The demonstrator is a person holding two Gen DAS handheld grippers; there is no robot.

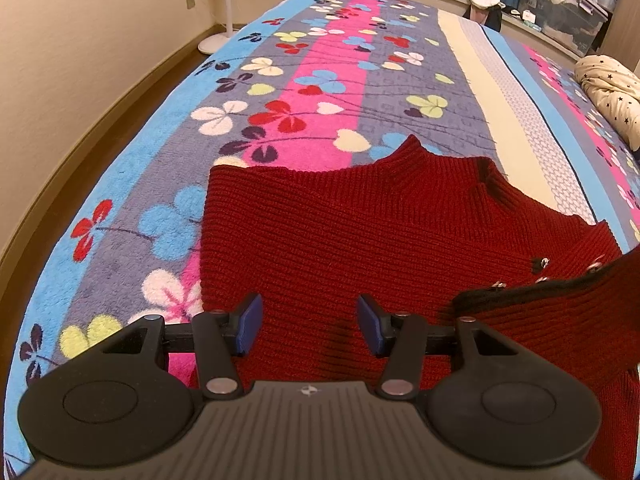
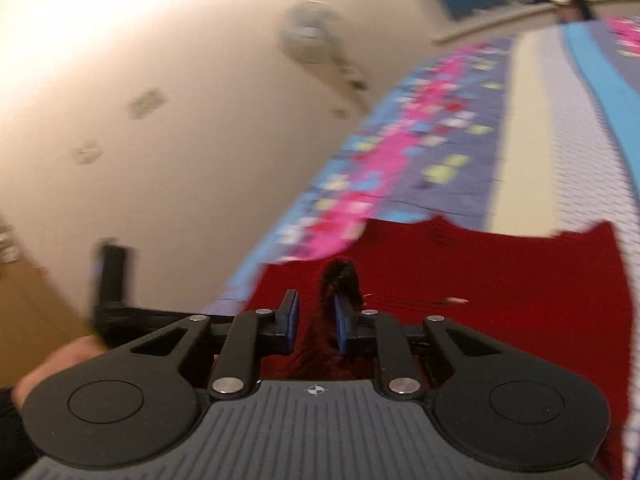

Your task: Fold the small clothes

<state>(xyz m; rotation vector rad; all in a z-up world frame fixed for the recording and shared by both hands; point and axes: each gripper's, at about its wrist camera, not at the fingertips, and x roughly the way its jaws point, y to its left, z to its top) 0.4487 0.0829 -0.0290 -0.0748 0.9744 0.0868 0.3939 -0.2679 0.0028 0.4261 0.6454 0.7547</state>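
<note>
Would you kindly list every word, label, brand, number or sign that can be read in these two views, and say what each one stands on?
No readable words or numbers in either view.
Left gripper: a small round cross mark on its grey body, no letters.
Right gripper: the same mark, no letters.
Storage box: any label is too small to read.
Red sweater, blanket: no text.

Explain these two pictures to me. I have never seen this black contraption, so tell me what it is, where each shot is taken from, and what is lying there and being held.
These are hand-held two-finger grippers, each carrying a camera that looks along its fingers. The left-hand view shows the left gripper open and empty above a red knit sweater, which lies on a flowered bedspread. The blurred right-hand view shows the right gripper pinching a lifted fold of the same sweater with black trim. A star-patterned bundle lies farther up the bed.
</note>
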